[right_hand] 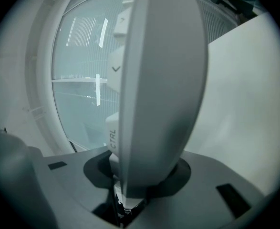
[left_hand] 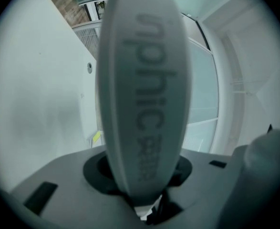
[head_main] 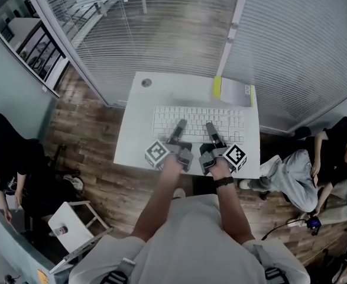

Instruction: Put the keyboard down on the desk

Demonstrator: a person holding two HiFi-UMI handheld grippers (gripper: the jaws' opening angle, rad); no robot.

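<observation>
A white keyboard [head_main: 198, 123] lies lengthwise over the middle of the white desk [head_main: 135, 144]. Both grippers hold it by its near long edge. My left gripper [head_main: 180, 125] is shut on the left half and my right gripper [head_main: 210, 127] on the right half. In the left gripper view the keyboard [left_hand: 144, 89] stands edge-on between the jaws with grey print on its underside. In the right gripper view the keyboard [right_hand: 163, 89] fills the centre with a CTRL key beside the jaws. Whether it rests on the desk or hangs just above it, I cannot tell.
A yellow-edged booklet [head_main: 235, 92] lies at the desk's back right and a round cable hole [head_main: 146, 83] at its back left. Glass walls with blinds stand behind the desk. Seated people are at the far left and right. A white stool [head_main: 73, 220] stands at the lower left.
</observation>
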